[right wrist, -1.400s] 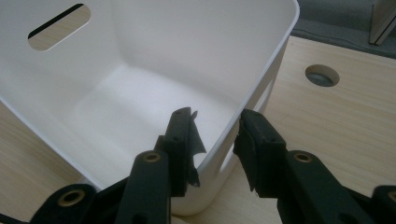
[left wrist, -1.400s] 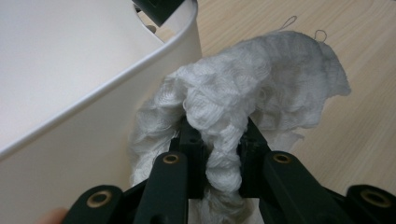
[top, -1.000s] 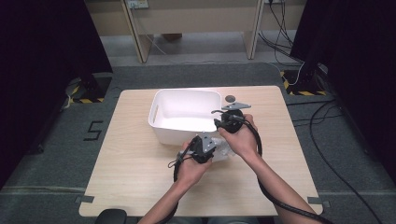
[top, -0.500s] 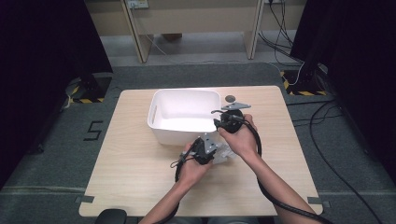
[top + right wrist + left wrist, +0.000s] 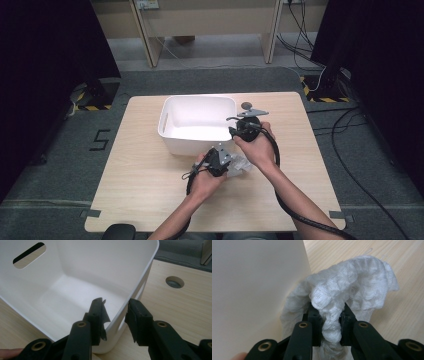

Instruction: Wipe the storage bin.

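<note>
You are working tight against the white bin [image 5: 197, 122]: its wall is blocking the left half of the left gripper view, and its rim is sitting between the right gripper's [image 5: 116, 315] jaws. The bare table [image 5: 135, 190] at the high view's lower left and far right is lying open for passing.

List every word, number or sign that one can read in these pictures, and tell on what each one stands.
"5": dark digit on the grey floor, left of the table.
Yellow and black hazard stripes, no words, at the floor edge.
Nothing to read on the white bin, cloth or grippers.
</note>
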`<state>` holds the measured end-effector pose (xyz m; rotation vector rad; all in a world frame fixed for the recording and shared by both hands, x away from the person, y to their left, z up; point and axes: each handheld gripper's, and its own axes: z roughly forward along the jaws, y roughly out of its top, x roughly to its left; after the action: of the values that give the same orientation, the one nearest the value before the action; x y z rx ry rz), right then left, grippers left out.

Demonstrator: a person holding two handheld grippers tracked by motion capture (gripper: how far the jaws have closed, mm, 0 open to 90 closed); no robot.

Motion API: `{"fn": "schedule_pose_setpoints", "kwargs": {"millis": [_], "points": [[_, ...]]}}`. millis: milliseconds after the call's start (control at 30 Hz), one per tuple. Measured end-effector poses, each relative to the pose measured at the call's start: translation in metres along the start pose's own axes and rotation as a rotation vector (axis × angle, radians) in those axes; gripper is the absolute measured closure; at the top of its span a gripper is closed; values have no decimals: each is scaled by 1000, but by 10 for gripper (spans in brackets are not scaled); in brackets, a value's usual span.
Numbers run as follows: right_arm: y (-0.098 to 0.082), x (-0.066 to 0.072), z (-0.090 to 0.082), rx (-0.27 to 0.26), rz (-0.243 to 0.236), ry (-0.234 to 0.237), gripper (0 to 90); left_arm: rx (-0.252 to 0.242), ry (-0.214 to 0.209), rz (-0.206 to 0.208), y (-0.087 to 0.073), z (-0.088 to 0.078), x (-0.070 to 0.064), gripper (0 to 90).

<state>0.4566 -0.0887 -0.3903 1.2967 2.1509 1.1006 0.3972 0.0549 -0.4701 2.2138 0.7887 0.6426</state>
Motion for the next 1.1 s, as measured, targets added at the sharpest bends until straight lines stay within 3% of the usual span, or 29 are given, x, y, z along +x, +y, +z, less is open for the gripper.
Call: {"fn": "schedule_pose_setpoints", "kwargs": {"millis": [167,233,400,533,1100], "points": [[1,-2,0,7,9,10,629,2,-6,11,1,-19,5,762],[1,-2,1,15,43,23,599,-4,-4,8,-1,-28,8,761],[2,-4,2,26,55,29,587,-9,33,-9,-14,-54,20,761],[5,-3,3,37,43,19,594,-8,45,-48,-28,-71,33,762],[13,-4,5,92,25,-16,689,2,199,-193,-85,-135,84,762]]}}
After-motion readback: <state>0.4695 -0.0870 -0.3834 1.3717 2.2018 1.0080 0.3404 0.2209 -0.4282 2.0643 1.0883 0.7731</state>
